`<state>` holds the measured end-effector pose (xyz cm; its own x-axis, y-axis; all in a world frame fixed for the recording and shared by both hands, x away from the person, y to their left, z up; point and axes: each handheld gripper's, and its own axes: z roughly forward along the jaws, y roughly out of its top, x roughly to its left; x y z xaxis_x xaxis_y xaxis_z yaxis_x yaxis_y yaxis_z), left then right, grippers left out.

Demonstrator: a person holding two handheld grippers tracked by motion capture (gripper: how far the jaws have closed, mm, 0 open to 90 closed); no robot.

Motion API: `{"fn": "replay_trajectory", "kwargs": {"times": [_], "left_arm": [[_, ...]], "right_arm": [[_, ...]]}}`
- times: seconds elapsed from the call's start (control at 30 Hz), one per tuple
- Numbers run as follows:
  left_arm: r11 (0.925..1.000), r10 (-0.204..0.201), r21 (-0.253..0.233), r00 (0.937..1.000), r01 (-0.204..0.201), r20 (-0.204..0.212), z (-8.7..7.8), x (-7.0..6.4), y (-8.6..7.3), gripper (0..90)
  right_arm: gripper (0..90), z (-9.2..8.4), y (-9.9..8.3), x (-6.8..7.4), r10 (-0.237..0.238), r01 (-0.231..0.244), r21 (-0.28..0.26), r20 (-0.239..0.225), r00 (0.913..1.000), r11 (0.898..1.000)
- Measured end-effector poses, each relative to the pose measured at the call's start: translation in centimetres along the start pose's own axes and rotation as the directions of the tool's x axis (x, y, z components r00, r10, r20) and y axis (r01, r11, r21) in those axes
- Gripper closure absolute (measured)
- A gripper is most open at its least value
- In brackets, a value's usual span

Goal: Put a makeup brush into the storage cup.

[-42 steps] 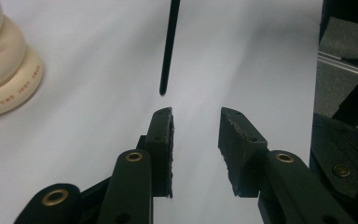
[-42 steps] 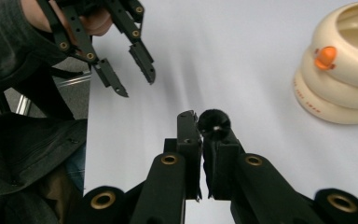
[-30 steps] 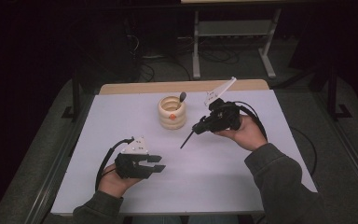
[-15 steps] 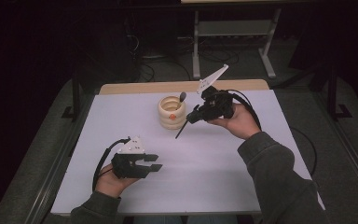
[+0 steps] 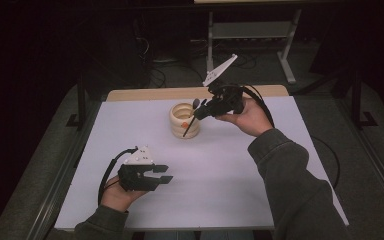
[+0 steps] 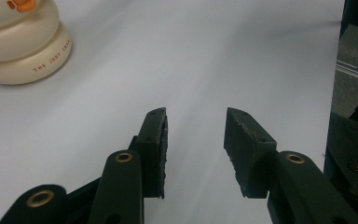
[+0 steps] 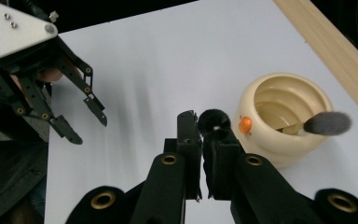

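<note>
The table top (image 5: 230, 165) looks like a smooth, matt white sheet, with a strip of pale bare wood (image 5: 160, 93) along its far edge. The ringed cream holder (image 7: 279, 121) has a glossy, ceramic-like glaze and a shiny orange bead on its wall. A brush (image 7: 327, 123) leaning in it carries a soft, fuzzy grey head. The left gripper (image 6: 196, 154) shows matt black plastic arms, brass-coloured rivets and rough, chipped pads (image 6: 247, 144). The right gripper (image 7: 201, 154) has the same matt black finish; its plate (image 5: 221, 70) looks like flat pale-grey plastic. The sleeve (image 5: 300, 195) is dull olive cloth.
</note>
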<state>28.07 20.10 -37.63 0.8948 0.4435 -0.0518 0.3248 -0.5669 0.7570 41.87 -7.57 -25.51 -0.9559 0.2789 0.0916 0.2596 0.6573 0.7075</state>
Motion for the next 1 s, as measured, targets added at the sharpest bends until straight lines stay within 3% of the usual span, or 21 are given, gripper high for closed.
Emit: {"fn": "replay_trajectory", "kwargs": {"times": [0.67,0.8,1.0], "left_arm": [[0.9995,-0.017,-0.026,0.9998,0.017,0.000,-0.6,0.2,-0.1,58.6],[0.9995,-0.013,-0.029,0.9999,0.013,0.005,-0.6,0.2,0.0,58.5],[0.9994,-0.006,-0.033,1.0000,0.006,0.002,-0.7,0.4,-0.1,58.6]], "right_arm": [[84.7,0.4,4.2,-2.1,0.014,-0.014,0.003,0.061,0.9980,1.000],[84.7,0.7,5.0,-2.7,0.035,-0.036,0.005,0.089,0.9954,0.999],[84.7,1.1,5.1,-4.0,0.103,-0.105,0.006,0.123,0.9870,0.994]]}}
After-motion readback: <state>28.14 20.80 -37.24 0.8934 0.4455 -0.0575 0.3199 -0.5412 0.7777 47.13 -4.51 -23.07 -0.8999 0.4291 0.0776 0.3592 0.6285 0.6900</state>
